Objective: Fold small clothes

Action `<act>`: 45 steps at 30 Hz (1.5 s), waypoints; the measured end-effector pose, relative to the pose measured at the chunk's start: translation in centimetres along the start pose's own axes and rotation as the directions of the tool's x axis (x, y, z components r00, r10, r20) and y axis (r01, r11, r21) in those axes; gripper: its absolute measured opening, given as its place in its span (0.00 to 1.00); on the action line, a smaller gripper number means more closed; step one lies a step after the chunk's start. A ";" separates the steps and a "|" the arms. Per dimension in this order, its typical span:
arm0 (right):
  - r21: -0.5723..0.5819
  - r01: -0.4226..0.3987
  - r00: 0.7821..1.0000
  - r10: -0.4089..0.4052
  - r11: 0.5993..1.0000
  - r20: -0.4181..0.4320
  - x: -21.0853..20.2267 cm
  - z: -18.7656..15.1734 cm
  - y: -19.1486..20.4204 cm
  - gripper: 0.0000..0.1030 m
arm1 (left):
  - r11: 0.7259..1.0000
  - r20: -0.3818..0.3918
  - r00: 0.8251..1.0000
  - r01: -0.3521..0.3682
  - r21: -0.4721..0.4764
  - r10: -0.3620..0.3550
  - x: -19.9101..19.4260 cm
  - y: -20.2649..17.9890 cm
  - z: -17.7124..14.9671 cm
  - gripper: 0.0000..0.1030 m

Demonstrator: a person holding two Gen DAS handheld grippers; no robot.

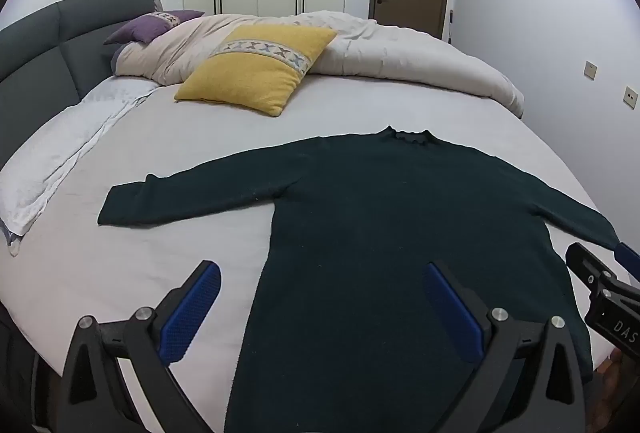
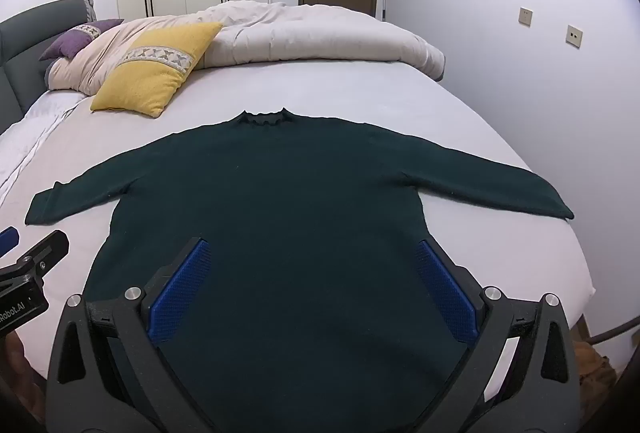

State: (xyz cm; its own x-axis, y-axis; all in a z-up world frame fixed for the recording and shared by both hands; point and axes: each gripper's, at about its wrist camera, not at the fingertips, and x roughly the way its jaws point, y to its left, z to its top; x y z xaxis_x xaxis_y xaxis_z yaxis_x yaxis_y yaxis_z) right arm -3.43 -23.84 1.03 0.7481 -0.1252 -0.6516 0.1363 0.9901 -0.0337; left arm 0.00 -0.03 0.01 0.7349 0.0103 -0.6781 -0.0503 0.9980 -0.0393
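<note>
Bed (image 2: 360, 93) w/ pale sheet carried everything. Duvet (image 2: 320, 33) bunched along far edge, yellow cushion (image 2: 156, 73) near far-left corner by headboard. Dark green sweater (image 2: 288, 213) lay flat at near edge, sleeves spread, collar toward far edge. Left gripper (image 1: 320, 309) hovered over hem's left side, jaws wide, empty. Right gripper (image 2: 312, 289) over sweater body, released, nothing held. Risk: hem hung close to near edge, so uneven pull prob drags knit off bed or bunches sleeve.
</note>
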 end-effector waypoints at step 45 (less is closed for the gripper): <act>0.002 0.000 1.000 0.000 1.000 -0.011 0.1 -0.1 0.1 1.00 | 1.000 0.004 1.000 -0.001 -0.001 0.001 -0.1 0.4 -0.4 1.00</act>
State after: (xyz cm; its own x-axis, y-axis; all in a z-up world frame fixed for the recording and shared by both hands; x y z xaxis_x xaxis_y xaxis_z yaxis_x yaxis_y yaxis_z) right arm -3.42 -23.78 0.92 0.7410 -0.1244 -0.6599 0.1373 0.9900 -0.0324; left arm -0.32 0.32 -0.24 0.7377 0.0116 -0.6750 -0.0515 0.9979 -0.0391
